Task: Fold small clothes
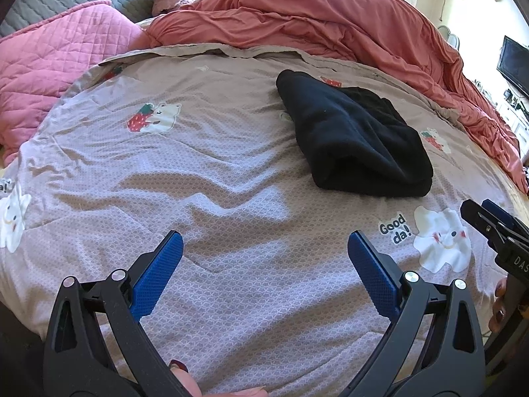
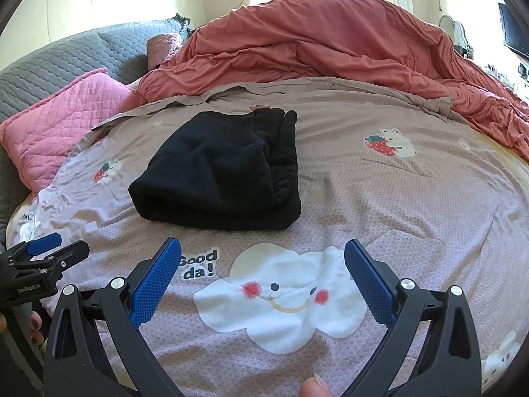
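- While both tools are hovering over the bed, the left gripper [image 1: 265, 244] is holding its blue-padded fingers [image 1: 158, 276] wide apart, with nothing between them and only the printed bedsheet [image 1: 198, 165] showing below.
- The right gripper [image 2: 263, 251] is likewise keeping its fingers [image 2: 368, 281] spread wide and gripping nothing, hanging above a smiling white cloud print [image 2: 281, 297] on the sheet.
- A black folded garment [image 2: 221, 172], fleecy in texture, is lying on the sheet beyond both grippers, touching neither one.
- From the left wrist view, the garment [image 1: 353, 142] is sitting to the far right of the fingers; from the right wrist view it is sitting just past the fingers and slightly to the left.
- Its rounded folded edge is facing the near side, and a second dark layer is showing along its right side.
- A "Good da!" lettering [image 2: 198, 264] is showing between the garment and the cloud print.
- Strawberry-and-bear prints [image 1: 153, 117] are dotting the sheet elsewhere.
- A rumpled coral-red duvet [image 2: 330, 43] is piling up along the far side of the bed.
- A pink quilted pillow [image 2: 62, 125] is resting at the far left, with a grey quilted cover [image 2: 66, 56] behind it.
- A dark flat screen [image 1: 514, 63] is standing at the far right of the room.
- Each wrist view is catching the other gripper at its edge.
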Demonstrator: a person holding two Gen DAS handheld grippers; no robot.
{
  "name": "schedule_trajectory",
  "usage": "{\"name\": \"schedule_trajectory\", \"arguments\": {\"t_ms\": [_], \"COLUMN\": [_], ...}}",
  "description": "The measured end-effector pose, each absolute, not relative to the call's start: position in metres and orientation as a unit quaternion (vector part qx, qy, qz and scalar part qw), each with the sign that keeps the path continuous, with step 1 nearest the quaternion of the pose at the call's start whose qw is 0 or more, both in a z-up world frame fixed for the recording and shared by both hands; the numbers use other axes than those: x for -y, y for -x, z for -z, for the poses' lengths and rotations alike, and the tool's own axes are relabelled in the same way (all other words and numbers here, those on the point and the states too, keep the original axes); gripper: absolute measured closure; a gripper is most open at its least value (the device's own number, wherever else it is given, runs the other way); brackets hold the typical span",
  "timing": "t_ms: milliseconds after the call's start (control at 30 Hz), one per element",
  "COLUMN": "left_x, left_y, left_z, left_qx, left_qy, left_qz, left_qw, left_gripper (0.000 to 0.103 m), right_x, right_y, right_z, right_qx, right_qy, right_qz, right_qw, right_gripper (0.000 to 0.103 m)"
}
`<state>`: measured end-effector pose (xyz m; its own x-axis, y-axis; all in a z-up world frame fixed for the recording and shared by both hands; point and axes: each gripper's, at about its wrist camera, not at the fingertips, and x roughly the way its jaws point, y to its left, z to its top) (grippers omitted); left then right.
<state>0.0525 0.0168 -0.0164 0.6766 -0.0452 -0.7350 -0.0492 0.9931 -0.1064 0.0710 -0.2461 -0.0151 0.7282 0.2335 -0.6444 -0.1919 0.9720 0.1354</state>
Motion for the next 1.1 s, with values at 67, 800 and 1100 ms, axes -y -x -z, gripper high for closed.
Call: {"name": "schedule_trajectory", "arguments": {"t_ms": [67,800,1100], "left_x": [-0.0169,-0.0186,-0.0193], "left_y": [-0.0521,-0.0504,-0.0499], "left_z": [0.0158,0.0144,0.0141], "left_qx": [-0.402,-0.401,-0.401], "left_qy": [0.057,0.06,0.06], "left_qz": [-0.001,-0.004,-0.004], "left_qw": [0.914,0.914,0.914], "left_gripper": [0.01,0.009,0.009], "right_x": [0.2457,0.2457,0.2462], "right_y": [-0.0714,-0.0687,-0.0689], "right_z": [0.015,0.0117,0.012], "right_qx": [-0.35,-0.35,-0.351], "right_qy": [-0.029,-0.025,-0.025], "right_qz": [-0.114,-0.114,-0.114], "right_qw": [0.929,0.929,0.929], "right_gripper": [0.005,0.005,0.005]}}
